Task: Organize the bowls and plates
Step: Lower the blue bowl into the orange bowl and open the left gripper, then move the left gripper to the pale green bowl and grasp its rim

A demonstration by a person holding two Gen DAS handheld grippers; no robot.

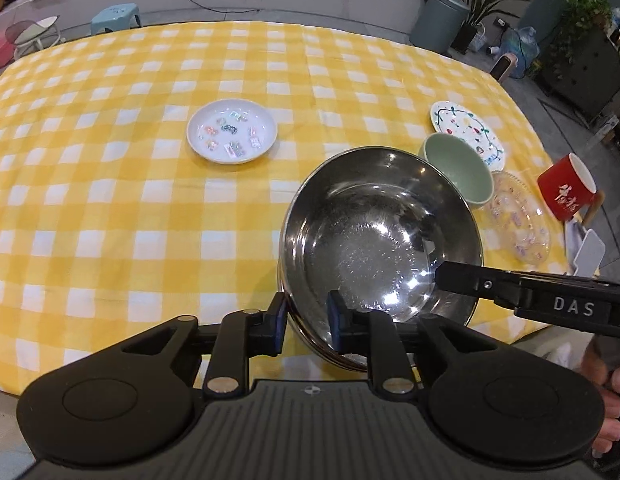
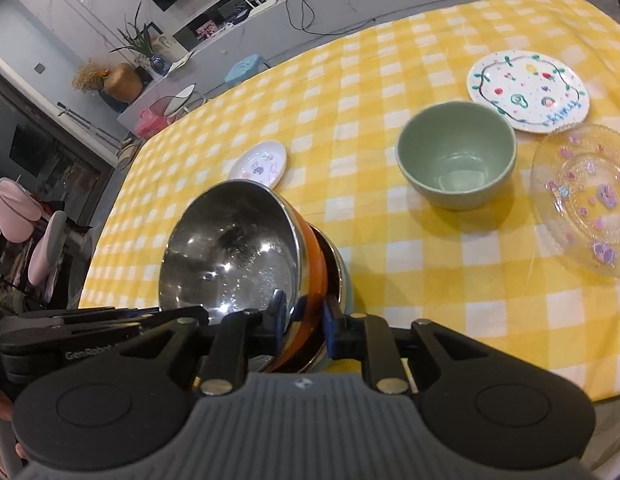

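A steel bowl (image 1: 370, 232) with an orange outer wall (image 2: 312, 280) sits tilted inside a second bowl with a pale blue outside (image 2: 347, 280), at the table's near edge. My left gripper (image 1: 306, 320) straddles the steel bowl's near rim, one pad outside and one inside, with a visible gap, so it is open. My right gripper (image 2: 304, 320) straddles the opposite rim, its pads a little off the wall, and reaches in from the right in the left wrist view (image 1: 462, 280). A green bowl (image 2: 456, 156) stands upright behind the stack.
A yellow checked cloth (image 1: 110, 200) covers the table. On it are a small white sticker plate (image 1: 232, 131), a painted white plate (image 2: 528, 92) and a clear glass plate (image 2: 586, 196). A red mug (image 1: 566, 188) is at the right edge. Stools and plants stand beyond.
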